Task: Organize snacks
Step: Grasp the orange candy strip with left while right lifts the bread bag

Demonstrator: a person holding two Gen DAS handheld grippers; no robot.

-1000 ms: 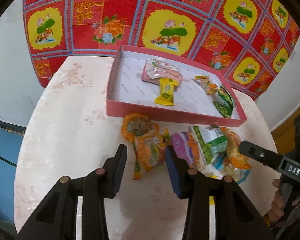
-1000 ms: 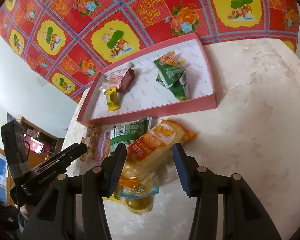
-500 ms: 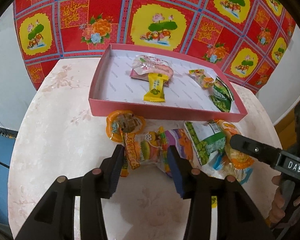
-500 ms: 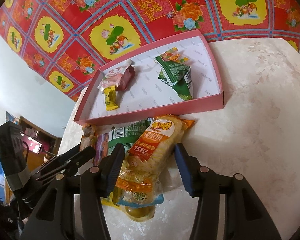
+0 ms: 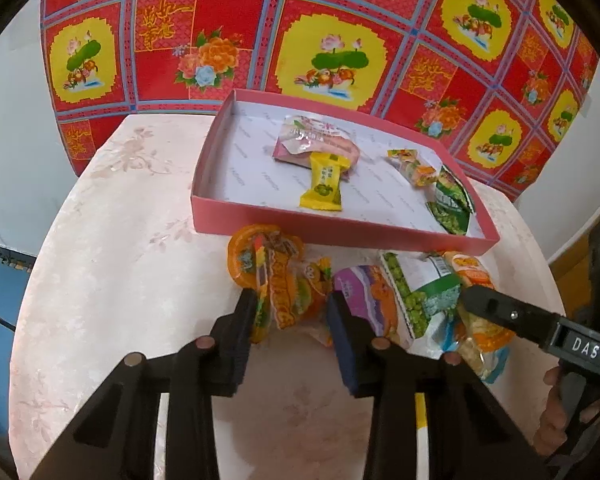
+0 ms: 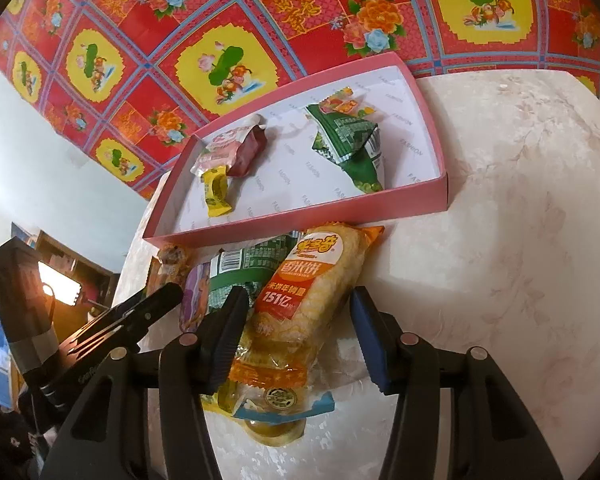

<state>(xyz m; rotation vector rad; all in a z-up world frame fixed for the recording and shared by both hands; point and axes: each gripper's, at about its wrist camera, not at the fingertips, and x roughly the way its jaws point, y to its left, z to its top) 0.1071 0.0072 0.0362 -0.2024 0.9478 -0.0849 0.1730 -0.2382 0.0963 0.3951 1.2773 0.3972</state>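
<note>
My left gripper [image 5: 292,300] is closing, and its pads press on a crumpled orange snack packet [image 5: 284,284] lying just in front of the pink tray [image 5: 340,236]. A purple packet [image 5: 364,296] and a green pea packet [image 5: 412,292] lie to its right. My right gripper [image 6: 298,294] is open and straddles an orange rice cracker packet [image 6: 300,292]. There is a gap at the right pad, while the left finger rests against the packet. The pink tray [image 6: 300,216] holds a pink packet [image 5: 316,140], a yellow candy [image 5: 324,188] and green packets [image 5: 452,204].
The round table [image 5: 120,280] has a pale flowered cover, with bare surface to the left of the tray. A red and yellow flowered cloth [image 5: 332,40] hangs behind it. A person's hand [image 5: 552,384] holds the right gripper's handle. A dark lamp stand [image 6: 20,300] is beyond the table's left edge.
The orange packet has turned and bunched up between the left fingers, which have narrowed onto it. The rice cracker packet now lies a little deeper between the right fingers.
</note>
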